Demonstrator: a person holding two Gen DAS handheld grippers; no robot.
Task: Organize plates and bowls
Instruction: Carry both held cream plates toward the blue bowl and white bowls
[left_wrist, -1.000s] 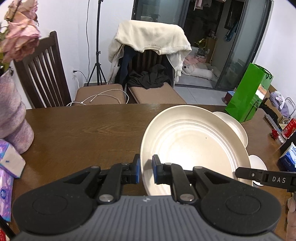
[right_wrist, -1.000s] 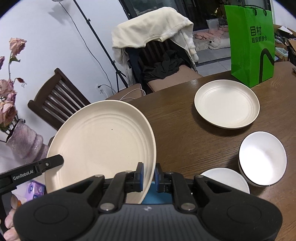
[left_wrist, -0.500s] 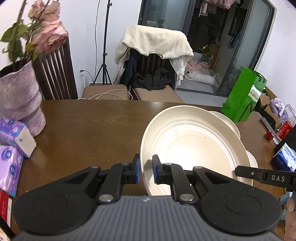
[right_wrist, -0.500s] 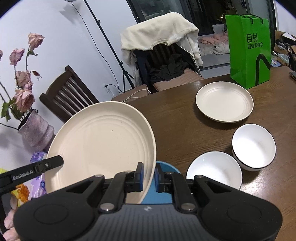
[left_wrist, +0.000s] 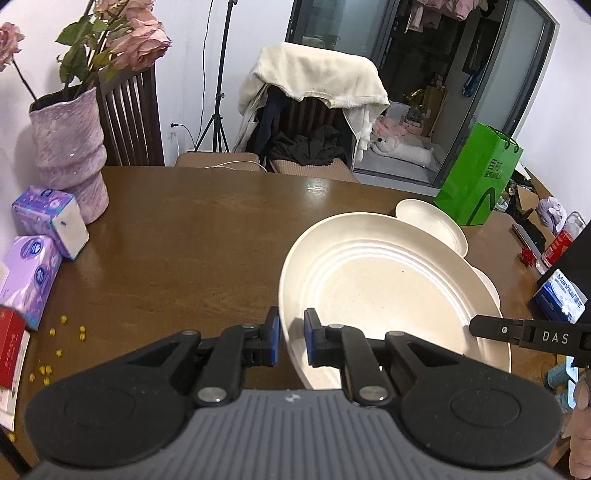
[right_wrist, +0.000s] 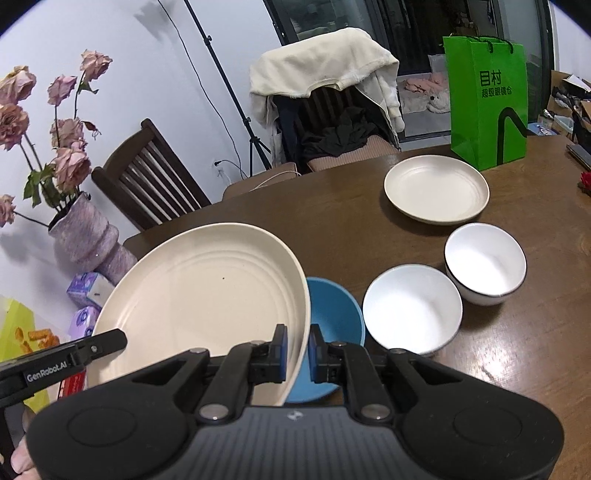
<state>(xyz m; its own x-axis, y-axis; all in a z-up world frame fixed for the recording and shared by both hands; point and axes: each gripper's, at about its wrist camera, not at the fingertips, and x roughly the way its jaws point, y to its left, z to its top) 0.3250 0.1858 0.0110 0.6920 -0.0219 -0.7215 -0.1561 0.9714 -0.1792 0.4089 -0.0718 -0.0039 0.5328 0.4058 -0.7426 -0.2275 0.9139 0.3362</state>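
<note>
Large cream ribbed round plate (left_wrist: 384, 291) pinched at opposite rims by left gripper (left_wrist: 291, 341) and right gripper (right_wrist: 296, 350), held above dark wooden table (left_wrist: 192, 240).

Both pairs of jaws narrow, clamped on the plate's rim. Ahead and left of the left jaws, in left wrist view only: wide bare tabletop, bounded by a lilac ribbed vase (left_wrist: 68, 155), purple tissue packs (left_wrist: 50, 221) and scattered yellow crumbs (left_wrist: 55, 347). Right of the right jaws, clear in right wrist view only: a blue bowl (right_wrist: 332, 314) partly under the plate's edge, two white bowls (right_wrist: 412, 308) just beside each other, then a smaller cream plate (right_wrist: 436, 194) before a green paper bag (right_wrist: 487, 99).
</note>
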